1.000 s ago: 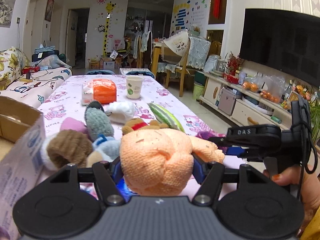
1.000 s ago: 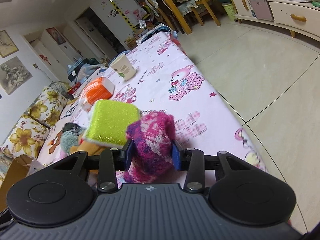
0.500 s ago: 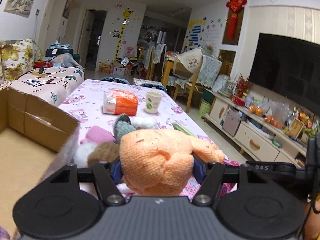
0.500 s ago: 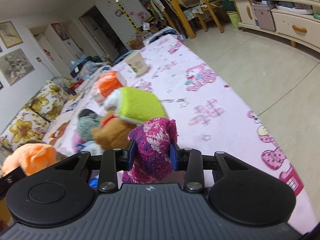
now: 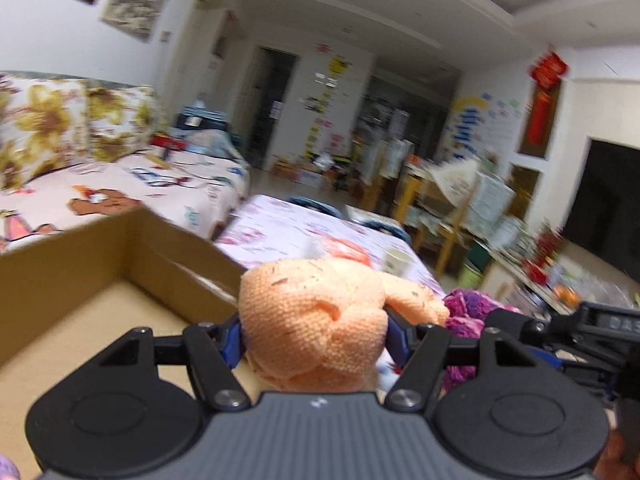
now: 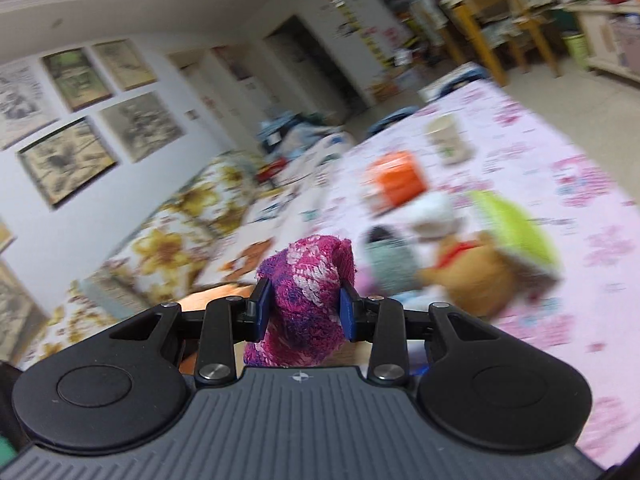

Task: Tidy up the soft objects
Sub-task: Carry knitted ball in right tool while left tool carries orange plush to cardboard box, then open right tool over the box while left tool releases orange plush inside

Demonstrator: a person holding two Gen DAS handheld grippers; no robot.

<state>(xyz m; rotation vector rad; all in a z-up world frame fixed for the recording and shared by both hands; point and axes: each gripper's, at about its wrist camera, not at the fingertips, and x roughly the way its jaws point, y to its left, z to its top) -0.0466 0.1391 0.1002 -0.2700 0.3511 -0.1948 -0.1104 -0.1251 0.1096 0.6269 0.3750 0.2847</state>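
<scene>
My left gripper is shut on an orange knitted soft toy and holds it over the near rim of an open cardboard box. In the right wrist view my right gripper is shut on a pink and purple knitted piece. That same piece shows at the right in the left wrist view, beside the right gripper's black body. On the pink tablecloth lies a blurred pile: a brown plush toy, a green sponge, a grey-green knit and a white soft piece.
An orange packet and a paper cup stand farther back on the table. A floral sofa lies left of the box. Chairs, a low cabinet and a dark television fill the right side of the room.
Both grippers rose and swung left with their toys. The box now fills the left wrist view's lower left; the pile has dropped out of it. The right view now faces the sofa wall.
</scene>
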